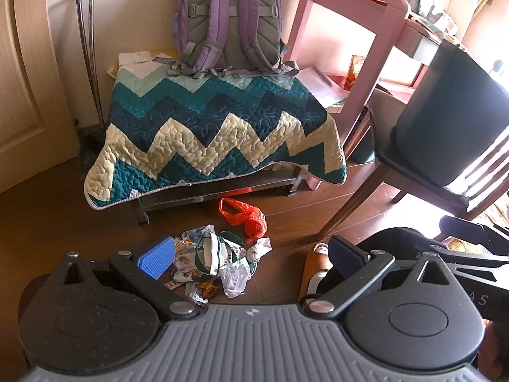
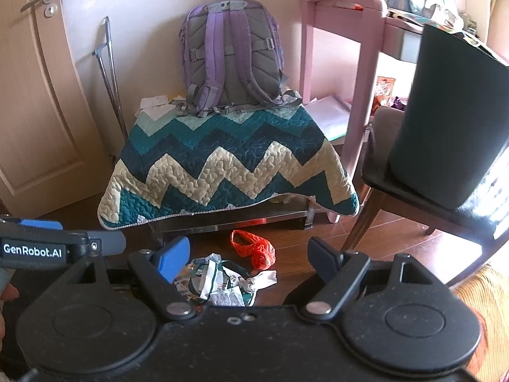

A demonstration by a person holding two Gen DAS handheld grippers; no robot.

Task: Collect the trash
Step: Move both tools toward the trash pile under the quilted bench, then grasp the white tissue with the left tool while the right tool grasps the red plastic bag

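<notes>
Trash pile (image 1: 219, 267) on floor (image 1: 63, 222), six o'clock from quilted bench (image 1: 216, 133): light, crumply, slippery wrappers (red bag (image 1: 251, 219) at one o'clock). Best pinched at bunched folds. Left gripper (image 1: 251, 254), right gripper (image 2: 248, 254): spread wide, empty.

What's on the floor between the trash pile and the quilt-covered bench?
Only the orange plastic bag; the rest is bare floor. The left wrist view shows it between the trash pile and the bench.
</notes>
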